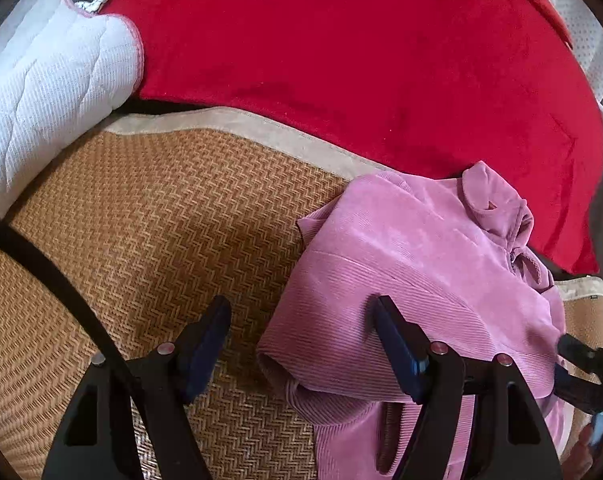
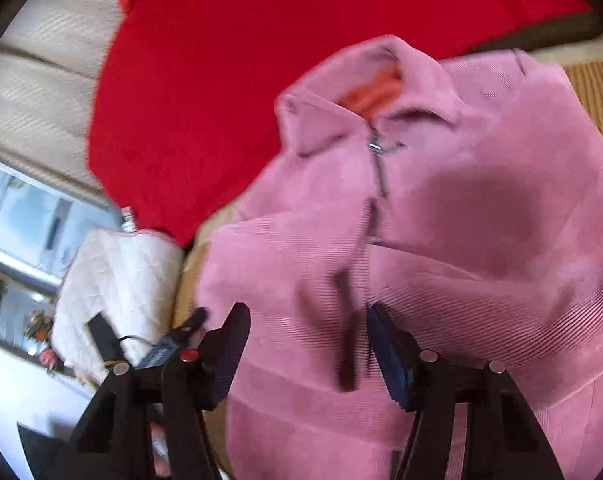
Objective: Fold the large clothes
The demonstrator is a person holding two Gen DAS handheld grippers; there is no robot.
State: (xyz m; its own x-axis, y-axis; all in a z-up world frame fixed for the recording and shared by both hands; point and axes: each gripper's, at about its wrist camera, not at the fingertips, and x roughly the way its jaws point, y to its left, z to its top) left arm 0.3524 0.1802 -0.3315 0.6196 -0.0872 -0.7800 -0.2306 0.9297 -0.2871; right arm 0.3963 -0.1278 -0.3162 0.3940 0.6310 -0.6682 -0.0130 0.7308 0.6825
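Left gripper (image 1: 301, 316): pitched down toward the woven mat (image 1: 141, 220), jaws standing wide apart, nothing between the pads. Left finger over bare mat; right finger over the near-left edge of the pink jacket (image 1: 421, 248), whether it touches the cloth cannot be told. A black cable (image 1: 53, 276) arcs across the lower left of this view.

Right gripper (image 2: 307, 320): also angled down, jaws parted with a clear gap, nothing clamped. It hangs over the pink jacket's (image 2: 461, 240) front, with cloth behind the gap; contact cannot be told, as the view is motion-blurred. In the left wrist view the tip of the right gripper (image 1: 581, 354) shows at the jacket's right side. In the right wrist view the left gripper (image 2: 173, 340) shows partly at lower left, beside the jacket's edge.

Jacket: pink ribbed corduroy, lying on the mat, its collar end overlapping the edge of the red blanket (image 1: 341, 60). It is gathered into a rough, compact bundle, with a fold line crossing the front panel and a sleeve opening at the near left corner. Collar (image 2: 341, 120) lies open, an orange-red lining visible inside; a metal zip pull (image 2: 375, 146) sits at the neck and the zip runs down the front. Surface creased, not flat.

Surroundings: white quilted bedding (image 1: 49, 96) rolled at the mat's far left, touching the red blanket. Tan fabric border of the mat (image 1: 261, 128) runs along the blanket's edge.
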